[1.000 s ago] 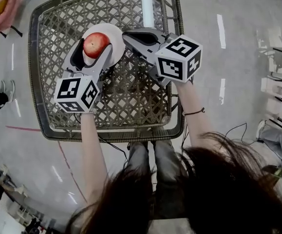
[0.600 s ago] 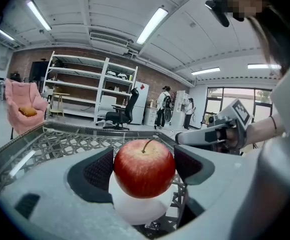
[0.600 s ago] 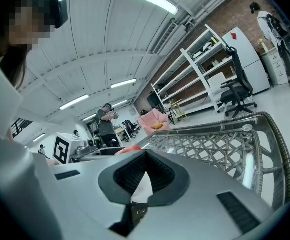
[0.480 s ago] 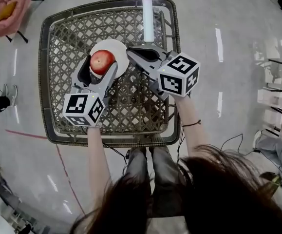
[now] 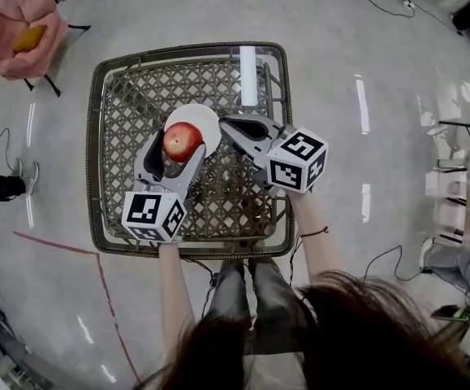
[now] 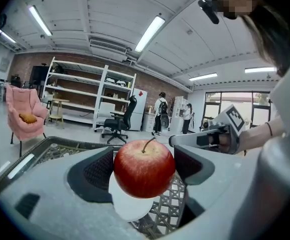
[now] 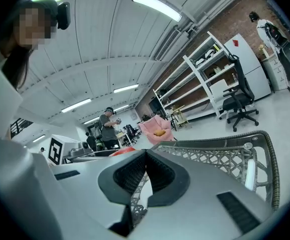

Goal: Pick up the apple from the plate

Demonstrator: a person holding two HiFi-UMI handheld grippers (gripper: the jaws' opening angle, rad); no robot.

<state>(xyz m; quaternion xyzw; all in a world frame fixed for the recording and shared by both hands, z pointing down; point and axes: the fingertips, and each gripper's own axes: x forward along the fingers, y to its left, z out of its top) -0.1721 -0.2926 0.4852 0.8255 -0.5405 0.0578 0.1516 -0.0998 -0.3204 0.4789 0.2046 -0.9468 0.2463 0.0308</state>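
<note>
Got the apple (image 5: 183, 140) clamped between the left gripper (image 5: 178, 146) fingers (image 6: 97, 173), mid-frame, over the white plate (image 5: 202, 115) on the wicker tabletop (image 5: 121, 120). Right gripper (image 5: 230, 123) just right of it, fingers clenched on nothing.

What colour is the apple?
The apple is red, with faint yellowish streaks near the stem; the left gripper view shows it best.

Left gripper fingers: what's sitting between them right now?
The apple, clamped by the left gripper, with the white plate showing below it. Clearest in the left gripper view; the head view agrees.
</note>
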